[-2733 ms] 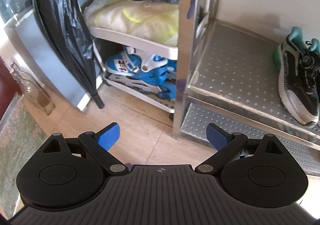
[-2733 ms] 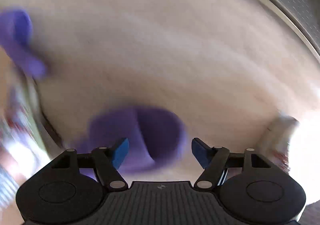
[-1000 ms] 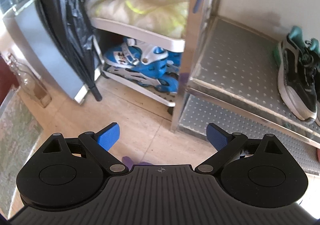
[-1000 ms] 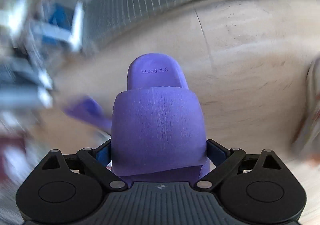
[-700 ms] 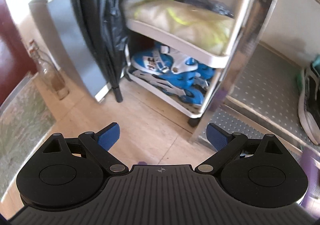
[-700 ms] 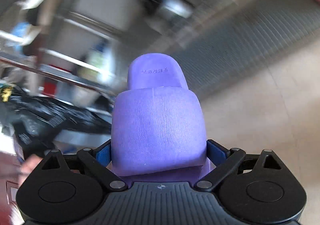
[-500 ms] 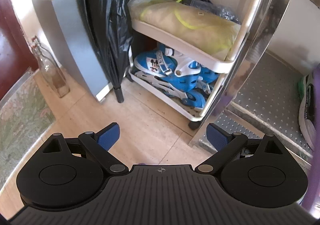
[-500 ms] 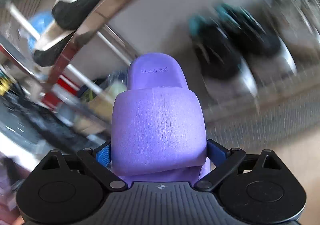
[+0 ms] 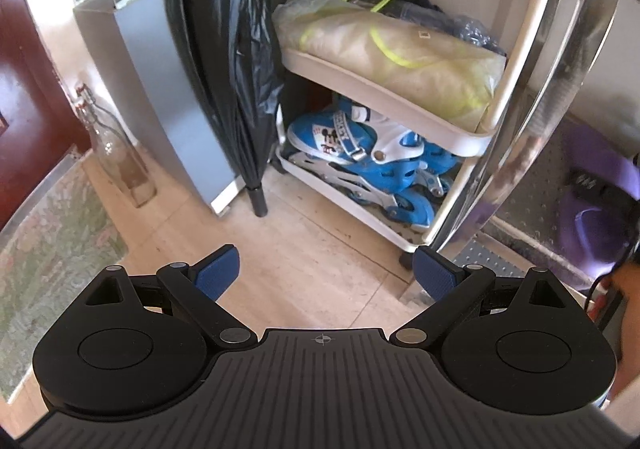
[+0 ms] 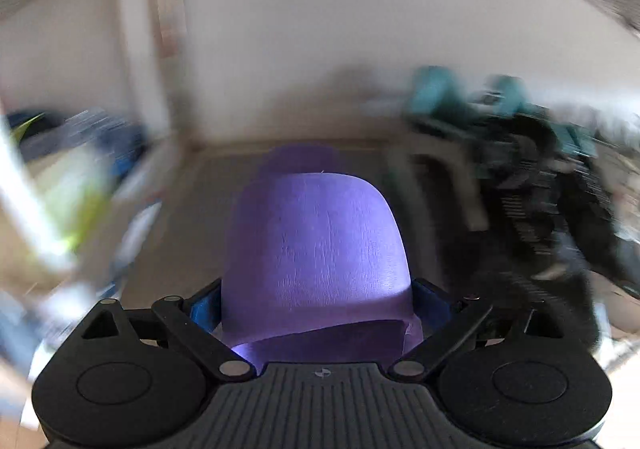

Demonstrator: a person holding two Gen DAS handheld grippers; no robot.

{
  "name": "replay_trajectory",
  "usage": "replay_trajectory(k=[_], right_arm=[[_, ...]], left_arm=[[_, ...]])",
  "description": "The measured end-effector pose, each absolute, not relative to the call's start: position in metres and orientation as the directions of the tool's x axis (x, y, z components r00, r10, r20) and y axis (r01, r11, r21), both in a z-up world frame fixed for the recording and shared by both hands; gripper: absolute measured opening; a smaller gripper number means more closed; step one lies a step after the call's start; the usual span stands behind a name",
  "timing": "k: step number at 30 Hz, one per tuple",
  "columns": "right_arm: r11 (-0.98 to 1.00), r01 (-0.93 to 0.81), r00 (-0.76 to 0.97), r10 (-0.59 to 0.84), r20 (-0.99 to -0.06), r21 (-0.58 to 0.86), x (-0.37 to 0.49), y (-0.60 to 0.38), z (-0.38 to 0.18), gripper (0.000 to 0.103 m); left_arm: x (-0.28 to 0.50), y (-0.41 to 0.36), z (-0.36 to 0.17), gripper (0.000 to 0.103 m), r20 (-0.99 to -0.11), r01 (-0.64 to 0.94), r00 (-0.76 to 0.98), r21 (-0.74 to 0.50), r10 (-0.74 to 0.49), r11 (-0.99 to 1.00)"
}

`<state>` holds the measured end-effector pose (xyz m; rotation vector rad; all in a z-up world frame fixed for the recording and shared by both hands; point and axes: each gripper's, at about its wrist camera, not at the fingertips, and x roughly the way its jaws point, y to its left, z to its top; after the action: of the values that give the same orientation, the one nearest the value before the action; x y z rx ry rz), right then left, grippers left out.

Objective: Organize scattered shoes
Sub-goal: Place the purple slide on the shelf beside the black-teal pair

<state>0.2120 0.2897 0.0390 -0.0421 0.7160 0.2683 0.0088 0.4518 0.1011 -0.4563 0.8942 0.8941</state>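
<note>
My right gripper [image 10: 318, 309] is shut on a purple slipper [image 10: 316, 249], its blue pads pressing the strap from both sides. The slipper's toe points into a metal rack shelf [image 10: 208, 185], toward the white back wall. A black and teal sneaker pair [image 10: 532, 185] stands blurred on the same shelf to the right. In the left wrist view the purple slipper [image 9: 596, 205] shows at the far right over the perforated shelf [image 9: 556, 165], beside a hand. My left gripper [image 9: 326, 269] hangs open over the tiled floor with nothing between its fingers.
A white cart [image 9: 384, 101] holds a yellowish bag [image 9: 384, 45] on top and blue inline skates [image 9: 360, 161] below. A black folded umbrella [image 9: 224, 41], a grey cabinet [image 9: 148, 69] and a glass bottle [image 9: 116, 157] stand left. A patterned rug [image 9: 44, 241] lies at the left edge.
The right gripper closed on the purple slipper on the floor, lifted it and carried it into the rack shelf. The left gripper swung left, still open.
</note>
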Motion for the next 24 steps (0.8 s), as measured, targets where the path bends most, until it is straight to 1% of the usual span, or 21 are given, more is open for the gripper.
replay_trajectory(k=[2,3,5,7,9,11,12,13,14,15,16,17,18,20,22,24], right_arm=[[0.966,-0.248,0.715,0.233,-0.659,0.072,0.218,0.29,0.037,0.098],[0.964,-0.261,0.709,0.232,-0.666,0.058,0.22,0.291,0.038,0.098],[0.943,-0.326,0.7,0.291,-0.652,0.072,0.216,0.28,0.047,0.098],[0.931,-0.353,0.694,0.33,-0.64,0.098,0.202,0.266,0.053,0.098],[0.891,-0.428,0.677,0.428,-0.599,0.152,0.166,0.222,0.068,0.102],[0.818,-0.529,0.621,0.554,-0.555,0.224,0.125,0.182,0.067,0.102],[0.776,-0.584,0.572,0.603,-0.556,0.24,0.108,0.169,0.06,0.102],[0.709,-0.661,0.481,0.652,-0.586,0.247,0.087,0.156,0.045,0.102],[0.662,-0.713,0.399,0.655,-0.642,0.232,0.075,0.154,0.026,0.102],[0.622,-0.754,0.324,0.634,-0.702,0.214,0.065,0.155,0.005,0.101],[0.589,-0.783,0.261,0.604,-0.753,0.201,0.057,0.158,-0.015,0.098],[0.561,-0.803,0.207,0.578,-0.789,0.2,0.052,0.162,-0.032,0.095],[0.538,-0.818,0.163,0.558,-0.814,0.205,0.048,0.168,-0.047,0.092],[0.489,-0.842,0.077,0.525,-0.847,0.227,0.043,0.182,-0.076,0.081],[0.452,-0.859,0.022,0.499,-0.866,0.239,0.037,0.203,-0.102,0.081],[0.428,-0.868,-0.024,0.467,-0.884,0.25,0.032,0.234,-0.13,0.082]], left_arm=[[0.009,0.451,0.1,0.097,-0.825,-0.82,0.315,0.011,0.469,0.572],[0.009,0.451,0.1,0.097,-0.826,-0.819,0.318,0.009,0.465,0.574],[0.008,0.451,0.101,0.097,-0.827,-0.814,0.324,0.003,0.458,0.581],[0.005,0.453,0.101,0.097,-0.825,-0.812,0.328,0.003,0.46,0.584],[0.0,0.456,0.102,0.097,-0.823,-0.812,0.328,0.004,0.463,0.583],[-0.006,0.461,0.101,0.097,-0.824,-0.822,0.32,0.004,0.467,0.57],[-0.011,0.464,0.101,0.097,-0.825,-0.831,0.311,0.004,0.472,0.556],[-0.014,0.466,0.1,0.097,-0.825,-0.837,0.305,0.005,0.475,0.547],[-0.017,0.468,0.099,0.097,-0.827,-0.844,0.296,0.008,0.478,0.536],[-0.018,0.469,0.098,0.097,-0.829,-0.847,0.291,0.01,0.479,0.531],[-0.019,0.469,0.097,0.097,-0.83,-0.848,0.287,0.011,0.478,0.529],[-0.02,0.469,0.096,0.097,-0.832,-0.85,0.283,0.013,0.477,0.527],[-0.02,0.468,0.095,0.097,-0.832,-0.846,0.283,0.017,0.477,0.533],[-0.017,0.465,0.096,0.097,-0.831,-0.838,0.283,0.029,0.48,0.545],[-0.012,0.461,0.096,0.097,-0.828,-0.83,0.283,0.043,0.485,0.557],[-0.008,0.458,0.097,0.097,-0.827,-0.825,0.284,0.047,0.486,0.563]])
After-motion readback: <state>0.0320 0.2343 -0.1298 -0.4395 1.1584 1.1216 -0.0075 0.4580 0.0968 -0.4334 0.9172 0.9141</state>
